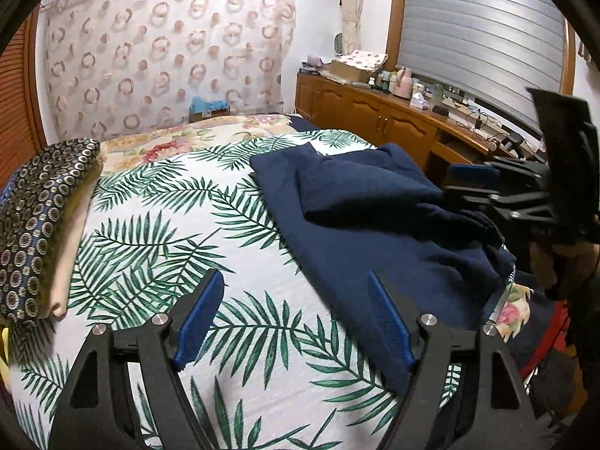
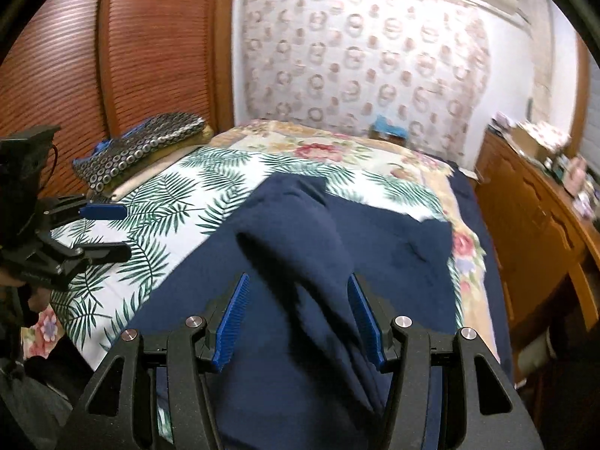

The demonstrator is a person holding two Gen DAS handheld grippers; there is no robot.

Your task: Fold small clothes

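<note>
A navy garment (image 1: 375, 206) lies spread on the right half of the bed, with one flap folded back over itself. In the right wrist view the same garment (image 2: 375, 262) shows a raised fold running toward the camera. My right gripper (image 2: 300, 322) hovers over that fold with its blue pads wide apart and the fold lying between them. Motion blur hides any contact. From the left wrist view, the right gripper (image 1: 450, 184) sits over the bunched right edge. My left gripper (image 1: 294, 322) is open above the palm-leaf sheet (image 1: 168, 225), its right finger at the garment's near-left edge. The left gripper (image 2: 125, 230) holds nothing.
A folded stack of patterned cloth (image 1: 37, 225) rests at the bed's left side, seen again (image 2: 150, 142) by the louvred wooden doors (image 2: 112, 56). A wooden cabinet (image 1: 375, 112) crowded with small items runs along the right wall. A patterned curtain hangs behind the bed.
</note>
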